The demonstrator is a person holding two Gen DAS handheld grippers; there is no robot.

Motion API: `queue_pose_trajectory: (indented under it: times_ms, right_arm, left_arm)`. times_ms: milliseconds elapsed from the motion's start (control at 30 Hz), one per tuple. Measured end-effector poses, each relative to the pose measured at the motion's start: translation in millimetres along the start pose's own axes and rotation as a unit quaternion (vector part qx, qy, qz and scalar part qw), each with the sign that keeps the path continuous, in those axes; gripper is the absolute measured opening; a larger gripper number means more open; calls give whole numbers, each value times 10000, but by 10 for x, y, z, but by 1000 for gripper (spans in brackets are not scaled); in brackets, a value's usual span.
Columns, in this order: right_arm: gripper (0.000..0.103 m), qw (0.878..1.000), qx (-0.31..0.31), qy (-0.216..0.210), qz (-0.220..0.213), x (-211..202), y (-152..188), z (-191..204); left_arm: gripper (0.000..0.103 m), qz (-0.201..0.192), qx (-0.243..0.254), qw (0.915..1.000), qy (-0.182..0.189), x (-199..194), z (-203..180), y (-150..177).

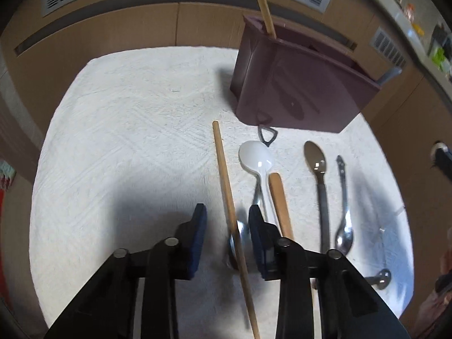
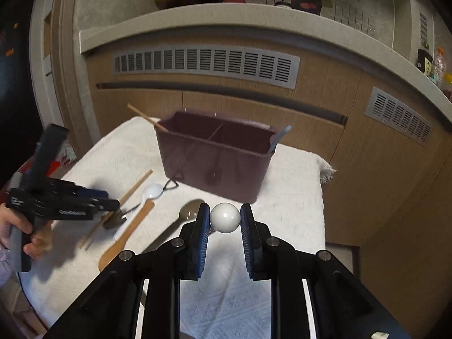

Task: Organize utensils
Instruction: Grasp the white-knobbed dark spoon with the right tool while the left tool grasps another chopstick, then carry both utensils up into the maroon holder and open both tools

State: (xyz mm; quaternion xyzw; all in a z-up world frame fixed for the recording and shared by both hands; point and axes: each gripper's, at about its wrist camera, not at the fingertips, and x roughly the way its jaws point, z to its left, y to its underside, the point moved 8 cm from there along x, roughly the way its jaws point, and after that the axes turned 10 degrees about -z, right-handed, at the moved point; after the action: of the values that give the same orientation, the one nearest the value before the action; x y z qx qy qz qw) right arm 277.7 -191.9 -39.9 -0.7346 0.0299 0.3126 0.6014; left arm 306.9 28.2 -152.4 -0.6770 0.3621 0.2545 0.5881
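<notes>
The right hand-held gripper (image 2: 225, 218) is clamped on a white ball-shaped end (image 2: 225, 217), probably a utensil's handle tip, raised above the white cloth (image 2: 293, 180) in front of the maroon caddy (image 2: 214, 159). Carry it over the rim and lower it into a free compartment before letting go. The left hand-held gripper (image 1: 227, 226) has its jaws apart around a chopstick (image 1: 226, 186) lying on the cloth, not yet pinching; it should close squarely on the stick alone, clear of the spoon (image 1: 256, 159) beside it.
</notes>
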Motion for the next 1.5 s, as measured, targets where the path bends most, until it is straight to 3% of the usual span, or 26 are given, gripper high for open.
queue_pose_trajectory:
  times_ms: [233,400,567,700,900,1033,1133,1333,1500]
  right_arm:
    - [19,9999,113,-71,-34,-5,14,33]
    - [19,9997,19,129,-206,-90,-29,-6]
    - [19,9989,-111,257,-364,-205,-105,-31]
    - [19,9983,-205,339,-418,-273,-148,-25]
    - [19,9968,-318,445,-574,-427,-229,-3]
    - [19,9954,-366,530,-710,-507,-338,-35]
    - [19,9923,-489,645,-937,-567,-573,-87]
    - [19,9784,-706,986,-1675,-721,-1361,-303]
    - [19,9711,-945,1228,-1818,-523,-1743,-426]
  left_arm:
    - [25,575,313,9977,-204,324,-51,-219]
    - [6,440,408,9976,-344,336,-53,-261]
    - [6,-281,-181,9994,-20,-20,-24,-98]
    - [6,-931,-570,9935,319,-456,-123,-52]
    - [6,-1827,-444,9805,565,-1040,-387,-273]
    - [6,-2281,-283,9714,600,-1278,-507,-590]
    - [6,-2799,-240,9573,681,-1551,-627,-982]
    - [6,-4028,3,9125,718,-2066,-890,-1964]
    - [6,-4476,-22,8907,793,-1995,-995,-2435]
